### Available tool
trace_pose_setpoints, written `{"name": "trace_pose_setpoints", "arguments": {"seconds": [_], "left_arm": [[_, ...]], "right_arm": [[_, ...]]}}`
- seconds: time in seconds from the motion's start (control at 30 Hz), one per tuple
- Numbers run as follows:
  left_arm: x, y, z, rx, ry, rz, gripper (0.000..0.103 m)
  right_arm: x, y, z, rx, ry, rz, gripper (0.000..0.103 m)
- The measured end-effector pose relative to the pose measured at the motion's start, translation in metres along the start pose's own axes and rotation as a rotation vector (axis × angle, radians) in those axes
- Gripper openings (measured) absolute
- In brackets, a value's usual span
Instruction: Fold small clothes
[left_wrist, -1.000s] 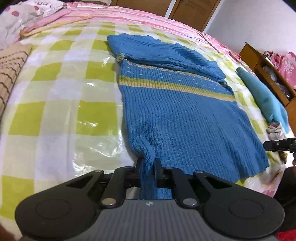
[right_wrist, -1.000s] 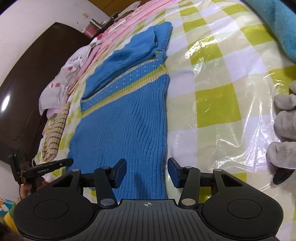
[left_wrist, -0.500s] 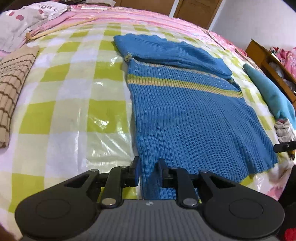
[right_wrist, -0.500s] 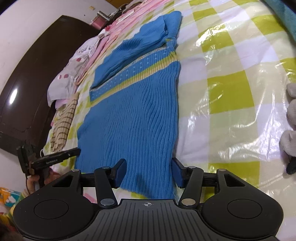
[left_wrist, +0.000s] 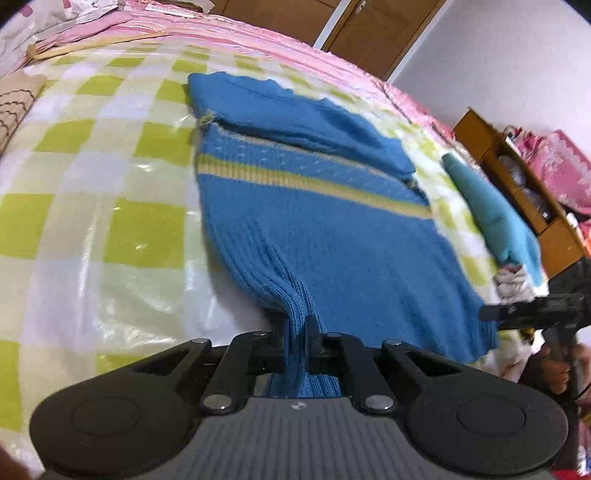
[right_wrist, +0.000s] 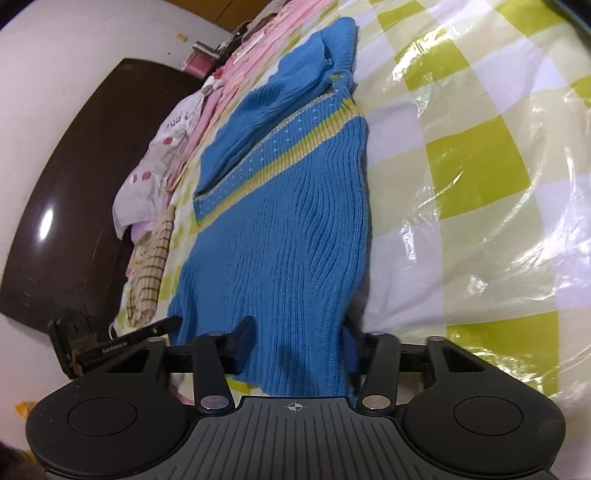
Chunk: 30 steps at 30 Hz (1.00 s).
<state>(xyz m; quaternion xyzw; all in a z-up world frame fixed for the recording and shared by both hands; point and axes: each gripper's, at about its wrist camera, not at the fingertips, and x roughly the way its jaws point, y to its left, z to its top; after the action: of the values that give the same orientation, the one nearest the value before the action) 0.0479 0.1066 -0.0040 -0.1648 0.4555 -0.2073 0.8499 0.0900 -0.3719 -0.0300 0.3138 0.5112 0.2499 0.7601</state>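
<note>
A blue knit sweater (left_wrist: 332, 229) with a yellow stripe lies flat on the green-checked bed, its sleeves folded across the top. My left gripper (left_wrist: 300, 328) is shut on the sweater's near left hem corner, and the knit is bunched and lifted between its fingers. In the right wrist view the sweater (right_wrist: 288, 221) runs away from me, and my right gripper (right_wrist: 299, 338) is open, its fingers on either side of the near right hem corner. Each gripper shows in the other's view, at the far hem corner.
A plastic-covered green and white checked sheet (left_wrist: 92, 221) covers the bed. A teal garment (left_wrist: 491, 210) and a grey sock (left_wrist: 513, 280) lie to the right. Folded beige striped clothes (right_wrist: 147, 273) and a dotted white garment (right_wrist: 155, 173) lie to the left. A wooden shelf (left_wrist: 517, 166) stands beyond the bed.
My left gripper opened briefly, then closed again on the hem corner and lifted it. My right gripper stayed open and moved forward over the other hem corner.
</note>
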Motion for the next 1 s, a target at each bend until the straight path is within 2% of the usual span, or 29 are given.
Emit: {"name": "trace_pose_setpoints", "arguments": {"seconds": [0.03, 0.13, 0.3, 0.43, 0.57, 0.67, 0.73, 0.83, 0.9, 0.97, 1.0], "left_arm": [[0.001, 0.001, 0.003, -0.023, -0.007, -0.023, 0.013], [0.004, 0.004, 0.019, -0.078, -0.05, -0.087, 0.013], [0.006, 0.01, 0.067, -0.113, -0.181, -0.174, 0.012], [0.012, 0.02, 0.114, -0.12, -0.293, -0.189, 0.012], [0.031, 0.033, 0.16, -0.126, -0.355, -0.152, 0.012], [0.054, 0.044, 0.183, -0.153, -0.359, -0.111, 0.012], [0.071, 0.051, 0.191, -0.173, -0.343, -0.078, 0.012], [0.093, 0.057, 0.193, -0.18, -0.307, -0.028, 0.012], [0.099, 0.058, 0.187, -0.172, -0.285, -0.017, 0.012], [0.102, 0.058, 0.182, -0.161, -0.27, -0.012, 0.012], [0.102, 0.058, 0.18, -0.161, -0.266, -0.01, 0.012]], "right_arm": [[0.002, 0.0, 0.001, 0.025, -0.006, 0.015, 0.027], [0.004, 0.002, 0.011, 0.094, -0.055, 0.102, 0.018], [0.004, 0.024, 0.052, 0.091, -0.186, 0.208, 0.014], [0.007, 0.037, 0.103, 0.065, -0.299, 0.24, 0.014], [0.014, 0.037, 0.153, 0.081, -0.404, 0.208, 0.013], [0.026, 0.03, 0.187, 0.118, -0.452, 0.148, 0.013], [0.038, 0.024, 0.205, 0.134, -0.469, 0.073, 0.013], [0.049, 0.018, 0.211, 0.132, -0.434, 0.06, 0.017], [0.054, 0.025, 0.204, 0.074, -0.407, 0.004, 0.019], [0.062, 0.033, 0.194, -0.01, -0.377, -0.097, 0.034], [0.065, 0.034, 0.191, -0.042, -0.368, -0.135, 0.048]]}}
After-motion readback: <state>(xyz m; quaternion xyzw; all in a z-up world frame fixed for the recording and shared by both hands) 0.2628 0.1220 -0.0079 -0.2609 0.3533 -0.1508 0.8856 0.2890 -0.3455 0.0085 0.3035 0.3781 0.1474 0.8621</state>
